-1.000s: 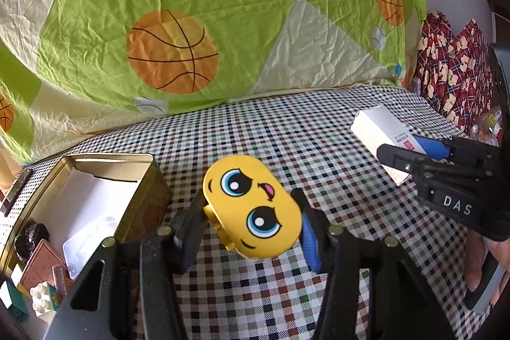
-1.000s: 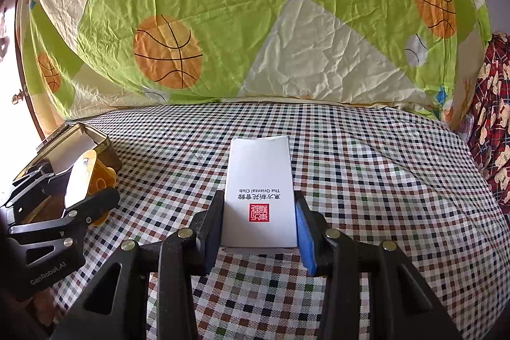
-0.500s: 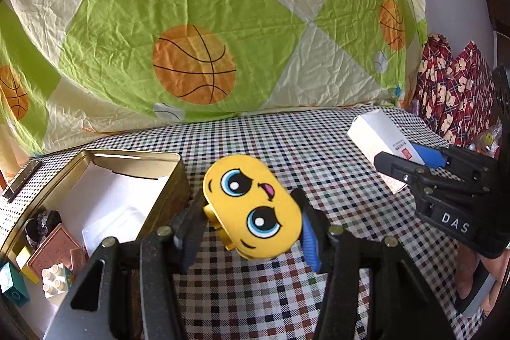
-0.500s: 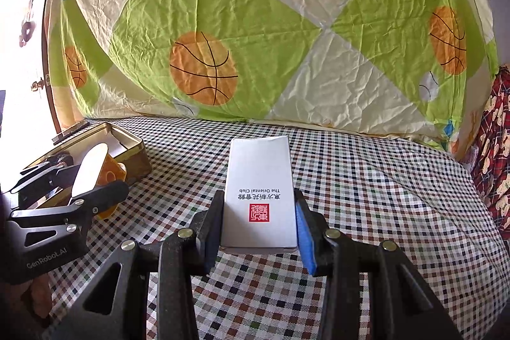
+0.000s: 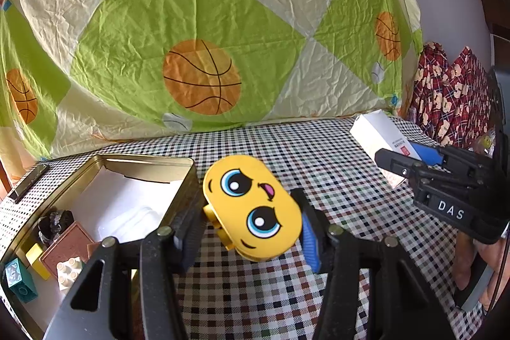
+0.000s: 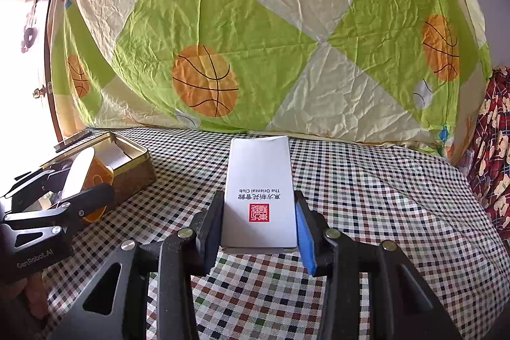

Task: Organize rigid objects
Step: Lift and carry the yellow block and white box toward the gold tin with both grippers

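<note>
My left gripper is shut on a yellow oval toy with a cartoon face, held above the checkered cloth just right of an open gold tin. The tin holds white paper, a brown tile and small toy bricks. My right gripper is shut on a white box with a red seal, held above the cloth. In the left wrist view the right gripper and white box are at the right. In the right wrist view the left gripper, yellow toy and tin are at the left.
A checkered tablecloth covers the surface. A basketball-print sheet hangs behind. Red patterned fabric lies at the right edge. A dark flat bar lies behind the tin at the far left.
Both grippers have risen and tilted up with their objects still held; more of the hanging sheet shows. The tin has shifted right in the left wrist view.
</note>
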{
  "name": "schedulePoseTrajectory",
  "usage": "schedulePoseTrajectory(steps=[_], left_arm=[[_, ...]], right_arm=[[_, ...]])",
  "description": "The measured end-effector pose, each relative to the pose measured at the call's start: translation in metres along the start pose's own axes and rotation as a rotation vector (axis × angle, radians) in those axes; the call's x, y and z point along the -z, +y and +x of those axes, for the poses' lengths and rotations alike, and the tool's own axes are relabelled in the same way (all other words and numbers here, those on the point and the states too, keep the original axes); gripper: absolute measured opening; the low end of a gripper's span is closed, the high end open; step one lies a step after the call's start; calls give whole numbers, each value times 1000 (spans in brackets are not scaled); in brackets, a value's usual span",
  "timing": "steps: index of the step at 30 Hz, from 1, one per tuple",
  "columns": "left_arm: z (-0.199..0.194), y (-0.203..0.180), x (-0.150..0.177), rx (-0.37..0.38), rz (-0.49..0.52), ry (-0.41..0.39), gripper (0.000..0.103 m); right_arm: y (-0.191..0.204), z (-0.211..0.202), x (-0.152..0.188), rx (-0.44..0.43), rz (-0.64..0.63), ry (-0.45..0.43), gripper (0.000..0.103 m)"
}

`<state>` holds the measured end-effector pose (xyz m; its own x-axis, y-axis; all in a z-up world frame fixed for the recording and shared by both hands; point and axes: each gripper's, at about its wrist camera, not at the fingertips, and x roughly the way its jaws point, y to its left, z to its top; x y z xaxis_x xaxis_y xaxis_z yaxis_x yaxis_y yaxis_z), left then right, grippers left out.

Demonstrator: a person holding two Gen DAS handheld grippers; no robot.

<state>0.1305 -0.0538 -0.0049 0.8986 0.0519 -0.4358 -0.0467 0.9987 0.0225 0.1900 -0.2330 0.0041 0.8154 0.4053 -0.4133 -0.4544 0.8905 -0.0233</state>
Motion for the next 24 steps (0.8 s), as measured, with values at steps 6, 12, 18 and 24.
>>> schedulePoseTrajectory(steps=[6, 12, 18, 24], left_arm=[[-6, 4, 3, 8, -4, -8, 52], [-14, 8, 6, 8, -12, -23, 52], [-21, 13, 9, 6, -22, -40, 52], [-28, 19, 11, 7, -33, -49, 52]], right_arm=[[2, -6, 3, -2, 11, -18, 43], [7, -15, 5, -9, 21, -51, 43], [12, -19, 6, -9, 12, -68, 43], [19, -25, 8, -15, -1, -88, 43]])
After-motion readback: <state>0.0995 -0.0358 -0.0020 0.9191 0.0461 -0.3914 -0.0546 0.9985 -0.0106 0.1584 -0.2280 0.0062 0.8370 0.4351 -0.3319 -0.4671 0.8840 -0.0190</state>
